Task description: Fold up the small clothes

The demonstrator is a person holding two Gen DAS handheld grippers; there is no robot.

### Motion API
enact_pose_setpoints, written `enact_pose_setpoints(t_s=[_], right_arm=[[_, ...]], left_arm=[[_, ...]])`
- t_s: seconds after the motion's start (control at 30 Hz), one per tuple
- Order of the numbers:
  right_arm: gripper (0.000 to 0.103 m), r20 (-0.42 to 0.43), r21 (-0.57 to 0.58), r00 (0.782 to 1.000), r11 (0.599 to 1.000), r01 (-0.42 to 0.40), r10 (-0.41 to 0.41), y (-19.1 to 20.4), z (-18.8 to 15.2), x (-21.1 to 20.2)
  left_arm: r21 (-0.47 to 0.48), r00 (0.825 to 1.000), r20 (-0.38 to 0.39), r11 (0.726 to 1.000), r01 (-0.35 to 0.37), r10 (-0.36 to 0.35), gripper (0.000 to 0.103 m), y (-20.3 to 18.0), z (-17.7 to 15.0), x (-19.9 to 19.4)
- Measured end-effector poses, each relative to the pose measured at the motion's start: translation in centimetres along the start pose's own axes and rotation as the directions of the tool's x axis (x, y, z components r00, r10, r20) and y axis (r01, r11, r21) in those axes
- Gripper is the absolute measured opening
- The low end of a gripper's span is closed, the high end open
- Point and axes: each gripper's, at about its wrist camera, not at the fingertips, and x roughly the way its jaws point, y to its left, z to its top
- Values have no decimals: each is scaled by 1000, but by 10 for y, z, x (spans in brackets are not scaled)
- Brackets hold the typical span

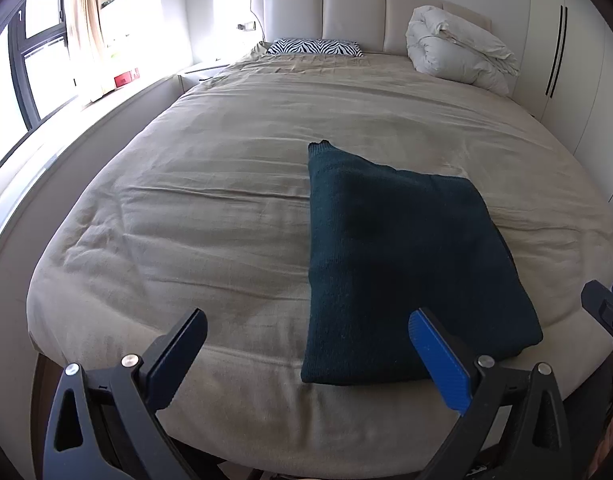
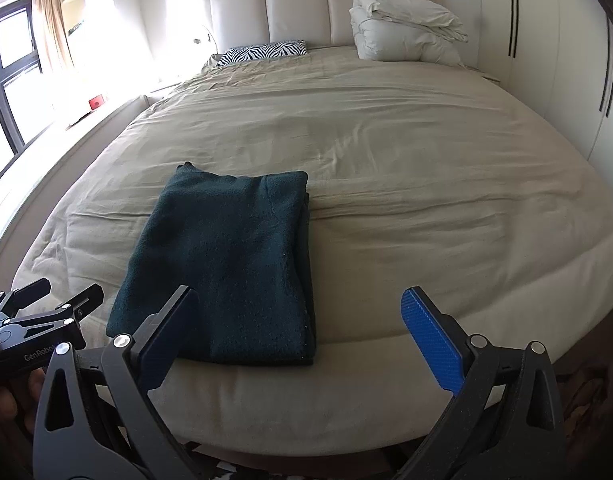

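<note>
A: Lying flat near the foot edge of the bed (image 1: 210, 184), the dark green sweater (image 1: 390, 264) is folded into a neat rectangle, its layered edges stacked along the right side.

B: And the grippers?

A: Both hang clear of it. The left gripper (image 1: 306, 350) has its jaws wide apart with nothing between them; the right gripper (image 2: 300, 326) the same. My guess is the fold is finished, or they are lining up for one last crease.

B: What surrounds it?

A: Wrinkled beige bedding, a zebra-print pillow (image 1: 314, 47) and a bundled white duvet (image 1: 458, 48) at the far headboard (image 1: 326, 12), a bright window (image 1: 34, 52) on the left.
</note>
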Motion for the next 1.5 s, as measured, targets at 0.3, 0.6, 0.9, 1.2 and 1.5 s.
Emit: enact_pose_setpoints(t_s=[0.3,0.6,0.9,1.2,1.5], right_arm=[[103,-12,-6,1000,1000,0,0,3,-2,3],[103,-21,-10,1000,1000,-2,2,5,-3,7],[103,-26,-7,1000,1000,-5,5,5,-4,9],[103,-30,-7,1000,1000,-9,8,4,-5,11],[103,-31,-7,999,1000,-9,8,4,-5,12]], left_arm=[[-3,1000,-7,1000,-3,3,103,1,0,3],[-3,1000,-9,1000,-3,3,103,1,-1,3],[-2,1000,-11,1000,-4,4,103,2,-2,4],[-2,1000,-12,1000,-4,4,103,2,-2,5],[-2,1000,-14,1000,-4,4,103,2,-2,5]])
